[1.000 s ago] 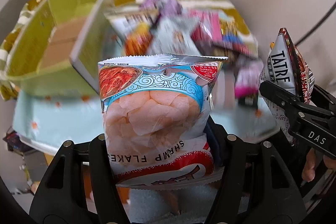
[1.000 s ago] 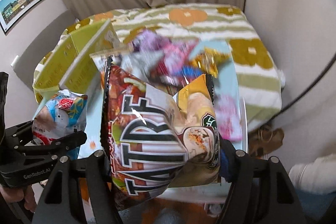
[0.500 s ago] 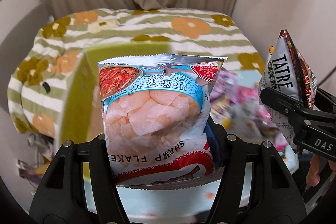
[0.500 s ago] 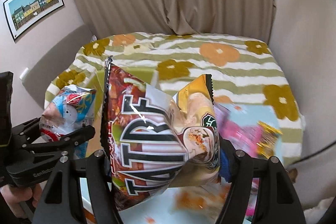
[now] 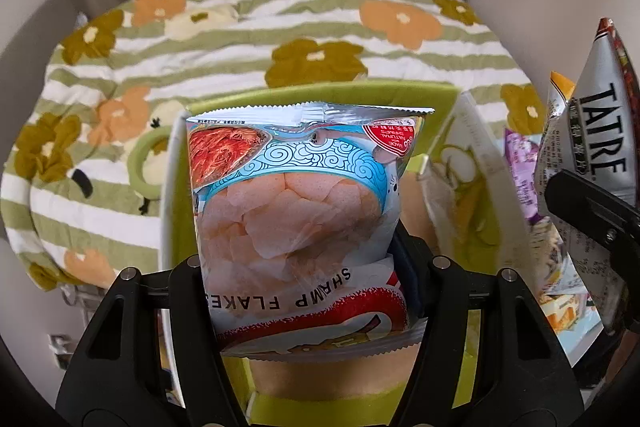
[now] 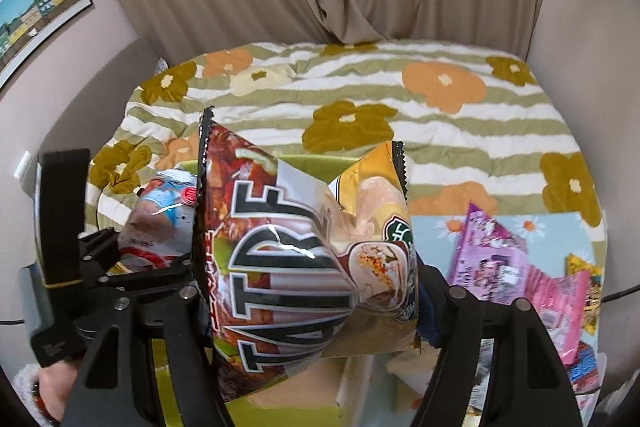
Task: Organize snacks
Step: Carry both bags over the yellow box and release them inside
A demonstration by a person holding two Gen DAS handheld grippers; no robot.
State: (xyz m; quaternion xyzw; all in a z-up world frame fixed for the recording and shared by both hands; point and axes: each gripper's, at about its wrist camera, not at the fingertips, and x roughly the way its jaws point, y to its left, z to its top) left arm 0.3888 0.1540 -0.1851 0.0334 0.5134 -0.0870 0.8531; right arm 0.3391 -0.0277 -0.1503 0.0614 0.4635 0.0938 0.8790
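My left gripper (image 5: 304, 283) is shut on a shrimp flakes bag (image 5: 296, 211), held upright over the open green box (image 5: 400, 95). My right gripper (image 6: 312, 303) is shut on a brown and gold TATRE chip bag (image 6: 296, 251), held above the same green box (image 6: 316, 161). In the left wrist view the TATRE bag (image 5: 596, 147) and the right gripper show at the right edge. In the right wrist view the shrimp bag (image 6: 160, 219) and the left gripper (image 6: 132, 267) show at the left.
A pile of snack packets (image 6: 516, 267) lies on the light blue table (image 6: 560, 223) to the right of the box. A bed with a flowered striped cover (image 5: 280, 27) stands behind. The box's open flap (image 5: 468, 163) leans right.
Both grippers, each with its bag, have swung left from the snack pile to above the green box. The box now lies straight below the bags.
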